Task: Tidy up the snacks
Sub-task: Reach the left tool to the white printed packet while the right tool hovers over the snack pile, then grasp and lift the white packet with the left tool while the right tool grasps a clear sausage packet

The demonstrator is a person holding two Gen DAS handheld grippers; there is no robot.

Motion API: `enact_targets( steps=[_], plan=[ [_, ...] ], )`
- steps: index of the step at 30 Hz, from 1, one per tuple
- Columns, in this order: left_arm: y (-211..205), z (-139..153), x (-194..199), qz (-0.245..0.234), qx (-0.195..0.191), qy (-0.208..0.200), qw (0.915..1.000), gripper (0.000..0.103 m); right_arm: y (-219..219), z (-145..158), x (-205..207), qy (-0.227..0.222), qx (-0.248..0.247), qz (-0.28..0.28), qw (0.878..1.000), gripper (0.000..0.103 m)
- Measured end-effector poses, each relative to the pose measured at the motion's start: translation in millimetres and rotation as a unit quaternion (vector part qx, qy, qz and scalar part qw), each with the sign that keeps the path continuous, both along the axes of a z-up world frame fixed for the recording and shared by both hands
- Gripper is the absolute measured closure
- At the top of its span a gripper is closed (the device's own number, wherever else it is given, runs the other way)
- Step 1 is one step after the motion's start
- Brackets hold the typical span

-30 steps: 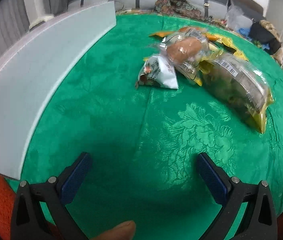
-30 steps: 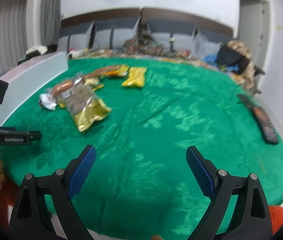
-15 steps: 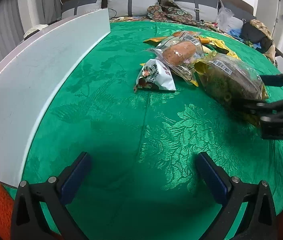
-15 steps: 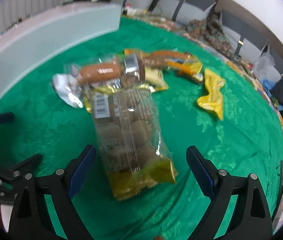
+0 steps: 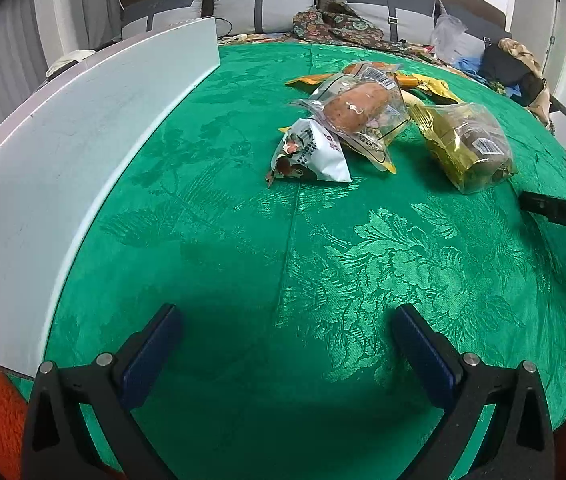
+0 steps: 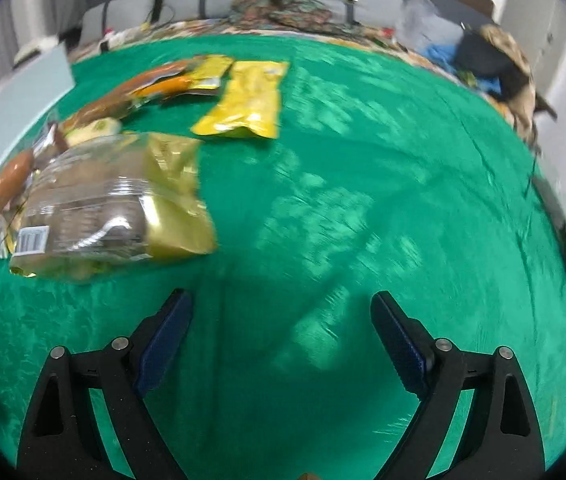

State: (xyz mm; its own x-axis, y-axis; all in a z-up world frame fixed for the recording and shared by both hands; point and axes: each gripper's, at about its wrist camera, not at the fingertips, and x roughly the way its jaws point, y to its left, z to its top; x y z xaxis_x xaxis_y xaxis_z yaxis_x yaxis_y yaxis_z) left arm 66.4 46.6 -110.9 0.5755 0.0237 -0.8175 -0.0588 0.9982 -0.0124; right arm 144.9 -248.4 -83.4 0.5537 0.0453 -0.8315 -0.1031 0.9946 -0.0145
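Snacks lying in a loose heap on the green tablecloth (image 5: pixel 323 264), nothing sorted yet: white foil packet (image 5: pixel 311 156) nearest the left side, clear bread pack (image 5: pixel 359 110) leaning over it, gold-and-clear biscuit bag (image 5: pixel 467 144) just beside on the right, orange and yellow wrappers tucked behind. Showing in the right wrist view: same biscuit bag (image 6: pixel 111 204) close at left, flat yellow pouch (image 6: pixel 247 100) lying apart farther back, orange wrapper (image 6: pixel 155 82) next to it. Left gripper (image 5: pixel 289 346) hovering released over bare cloth, jaws spread wide, holding nothing, pile well ahead. Right gripper (image 6: pixel 281 338) also released and empty, jaws apart, biscuit bag just off its left finger; view blurred, probably swinging. White board (image 5: pixel 63 168) standing along the left edge of the table. Judging progress: barely started, 0 items placed, every pack left to pick and arrange; likely first grab is the biscuit bag.
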Motion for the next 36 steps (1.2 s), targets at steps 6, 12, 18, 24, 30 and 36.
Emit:
enact_targets(
  steps=[6,12,18,24,30,36],
  plan=[
    [0,-1,0,-0.002,0.001,-0.003,1.0000,0.000,-8,-1,-9,-0.024,0.020,-0.003,1.000,0.010],
    [1,-1,-1,-0.005,0.000,-0.007,1.0000,0.000,-6,-3,-11,-0.031,0.024,-0.004,0.999,0.008],
    [8,7,19,-0.036,-0.050,0.026,0.9978,0.000,-7,-3,-10,-0.031,0.025,-0.003,0.999,0.008],
    [-4,23,73,-0.098,-0.038,0.015,0.9943,0.000,-7,-4,-7,-0.031,0.028,-0.003,0.999,0.007],
    [-1,15,101,-0.124,-0.019,0.023,0.9918,0.052,-7,-3,-8,-0.031,0.030,-0.002,0.999,0.007],
    [19,18,55,-0.137,-0.061,0.032,0.9882,0.052,-7,-3,-8,-0.031,0.031,-0.002,0.999,0.007]
  ],
)
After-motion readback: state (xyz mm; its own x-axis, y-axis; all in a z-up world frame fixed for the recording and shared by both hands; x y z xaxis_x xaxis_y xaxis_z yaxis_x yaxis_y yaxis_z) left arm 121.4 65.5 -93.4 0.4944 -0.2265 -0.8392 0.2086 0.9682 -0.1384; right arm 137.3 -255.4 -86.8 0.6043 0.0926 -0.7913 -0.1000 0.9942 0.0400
